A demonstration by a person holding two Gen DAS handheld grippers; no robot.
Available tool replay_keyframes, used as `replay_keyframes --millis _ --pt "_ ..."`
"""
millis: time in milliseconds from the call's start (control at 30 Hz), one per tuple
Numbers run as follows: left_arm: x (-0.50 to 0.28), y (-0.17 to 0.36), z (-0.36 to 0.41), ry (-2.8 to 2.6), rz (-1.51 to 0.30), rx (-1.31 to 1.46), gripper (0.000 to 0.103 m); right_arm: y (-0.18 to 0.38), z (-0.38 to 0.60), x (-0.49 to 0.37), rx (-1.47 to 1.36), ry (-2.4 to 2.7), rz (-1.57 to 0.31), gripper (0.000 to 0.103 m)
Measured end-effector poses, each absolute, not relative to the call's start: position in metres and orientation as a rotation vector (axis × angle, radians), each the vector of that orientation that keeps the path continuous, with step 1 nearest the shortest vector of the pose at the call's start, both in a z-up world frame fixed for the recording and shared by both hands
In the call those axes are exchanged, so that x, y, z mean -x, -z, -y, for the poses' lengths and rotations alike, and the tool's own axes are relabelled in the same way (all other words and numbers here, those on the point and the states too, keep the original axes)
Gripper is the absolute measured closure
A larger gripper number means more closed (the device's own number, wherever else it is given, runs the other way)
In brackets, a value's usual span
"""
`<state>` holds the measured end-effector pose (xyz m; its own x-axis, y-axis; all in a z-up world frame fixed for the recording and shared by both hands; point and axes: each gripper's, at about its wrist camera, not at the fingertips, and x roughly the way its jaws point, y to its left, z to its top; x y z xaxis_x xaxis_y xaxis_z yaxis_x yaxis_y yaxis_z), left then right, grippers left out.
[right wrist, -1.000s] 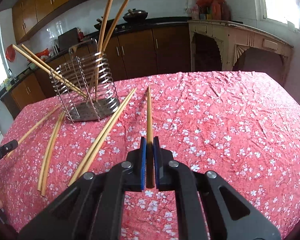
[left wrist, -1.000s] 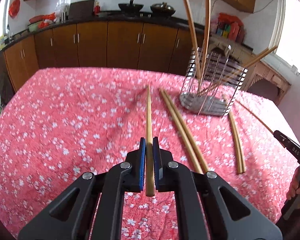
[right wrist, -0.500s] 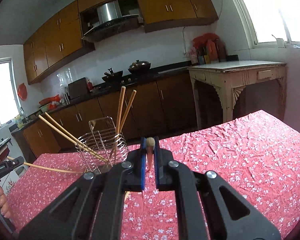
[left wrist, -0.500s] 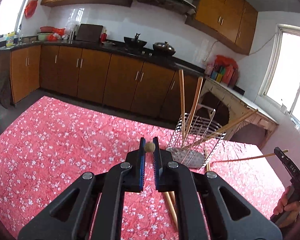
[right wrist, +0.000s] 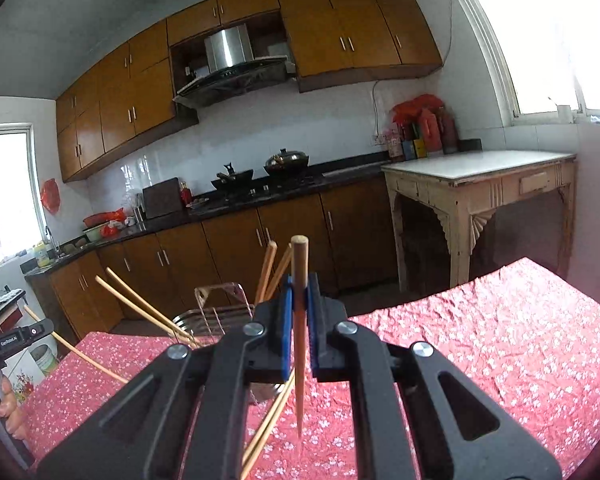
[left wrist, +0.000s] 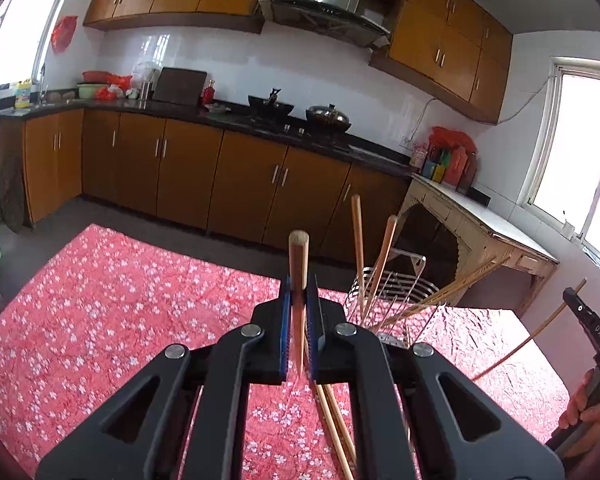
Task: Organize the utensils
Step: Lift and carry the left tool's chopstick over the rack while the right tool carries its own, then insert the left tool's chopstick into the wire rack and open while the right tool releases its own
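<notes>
Chopsticks are what we hold now: our left gripper point(left wrist: 299, 320) is clamped on one chopstick point(left wrist: 299, 256), blunt end up, and our right gripper point(right wrist: 299, 320) pinches another chopstick point(right wrist: 299, 280) the same way, tip hanging down toward the cloth. We judge this upright hold suits dropping each straight into the wire holder point(left wrist: 396, 300), which stands toward the worktop's far edge with several sticks already leaning in it. Two loose chopsticks point(left wrist: 332, 412) lie on the red floral worktop point(left wrist: 100, 320) beneath, awaiting collection.
</notes>
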<state>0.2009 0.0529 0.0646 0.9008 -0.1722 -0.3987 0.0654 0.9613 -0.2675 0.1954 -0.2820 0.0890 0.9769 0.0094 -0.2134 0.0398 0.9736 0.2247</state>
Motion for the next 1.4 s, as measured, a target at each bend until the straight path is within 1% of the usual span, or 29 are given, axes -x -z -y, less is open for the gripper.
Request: replay_keyframes --millis 200,367,467,600,767,867,1133,1267,1333,1400 --pt "-0.19 -0.107 -0.043 0.156 -0.374 0.243 0.096 -0.134 0.28 -0.196 -0.244 -0.026 -0.171 0.095" --pt "-0.184 -0.143 -0.021 0.175 -0.305 0.238 0.096 -0.17 0.264 -0.208 -0.227 -0.057 -0.12 0.095" --pt "-0.19 -0.164 -0.003 0.168 -0.249 0.254 0.096 -0.183 0.252 -0.22 -0.224 -0.07 -0.096 0.095" --pt "-0.203 -0.178 0.014 0.134 -0.178 0.269 0.096 -0.191 0.239 -0.24 -0.216 -0.075 -0.07 0.095" --pt "-0.232 -0.173 0.03 0.098 -0.149 0.278 0.096 -0.186 0.225 -0.266 -0.189 -0.056 -0.037 0.095" --pt "-0.25 -0.159 0.039 0.092 -0.174 0.265 0.096 -0.177 0.223 -0.283 -0.201 -0.052 -0.042 0.095" --pt "-0.281 -0.116 0.036 0.097 -0.322 0.277 0.096 -0.138 0.212 -0.32 -0.204 -0.081 -0.182 0.095" --pt "-0.286 -0.108 0.032 0.103 -0.379 0.279 0.096 -0.122 0.213 -0.333 -0.216 -0.074 -0.262 0.095" --pt "-0.288 -0.108 0.032 0.099 -0.401 0.277 0.096 -0.115 0.212 -0.335 -0.2 -0.051 -0.285 0.092" --pt "-0.283 -0.109 0.027 0.089 -0.401 0.278 0.095 -0.111 0.214 -0.332 -0.19 -0.031 -0.29 0.082"
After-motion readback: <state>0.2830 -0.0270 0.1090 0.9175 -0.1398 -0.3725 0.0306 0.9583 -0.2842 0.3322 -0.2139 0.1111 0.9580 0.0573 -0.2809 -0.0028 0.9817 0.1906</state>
